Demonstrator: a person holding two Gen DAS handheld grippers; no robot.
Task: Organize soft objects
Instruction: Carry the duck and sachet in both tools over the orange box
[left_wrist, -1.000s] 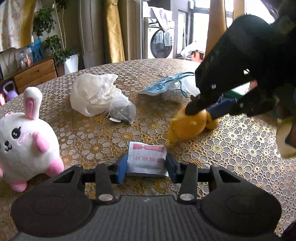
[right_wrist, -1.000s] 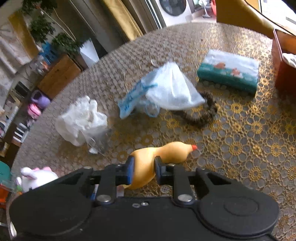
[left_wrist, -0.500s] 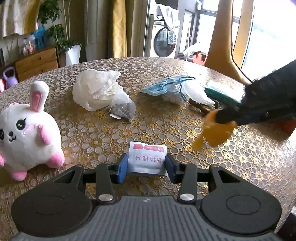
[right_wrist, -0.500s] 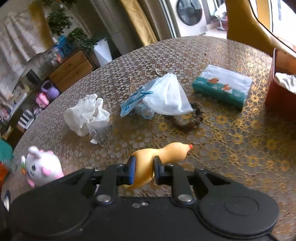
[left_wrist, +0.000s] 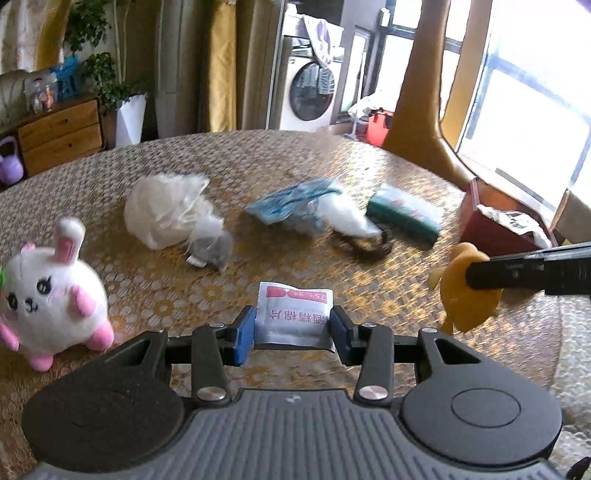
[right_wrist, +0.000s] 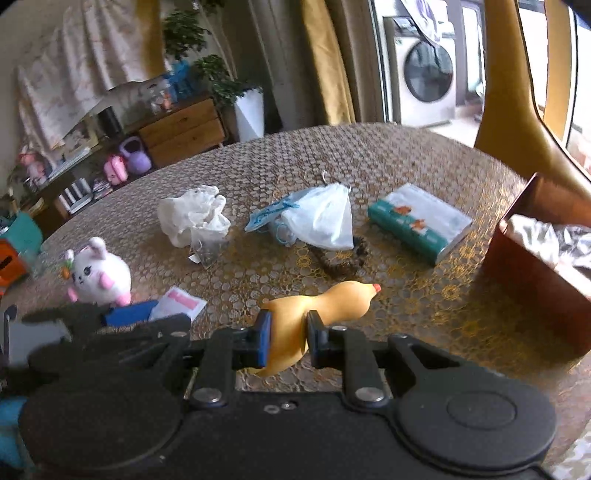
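My left gripper (left_wrist: 292, 329) is shut on a white sachet with a pink stripe (left_wrist: 293, 314), lifted above the round table (left_wrist: 258, 155). My right gripper (right_wrist: 288, 338) is shut on a soft yellow duck toy (right_wrist: 325, 301), whose red beak points away from me; from the left wrist view the duck (left_wrist: 465, 295) hangs at the right beside the red box (left_wrist: 491, 225). A white plush rabbit (left_wrist: 51, 295) sits at the table's left. The left gripper (right_wrist: 122, 317) with its sachet (right_wrist: 181, 302) shows low on the left in the right wrist view.
Spread over the table's middle are a crumpled white plastic bag (right_wrist: 195, 218), a tea bag (right_wrist: 207, 251), a blue-and-white pouch (right_wrist: 314, 218), a dark hair tie (right_wrist: 343, 262) and a teal tissue pack (right_wrist: 417, 221). The red box (right_wrist: 532, 269) at right holds white crumpled material.
Both grippers have risen with their loads. The right gripper carried the duck to the right, towards the red box, and rolled level.
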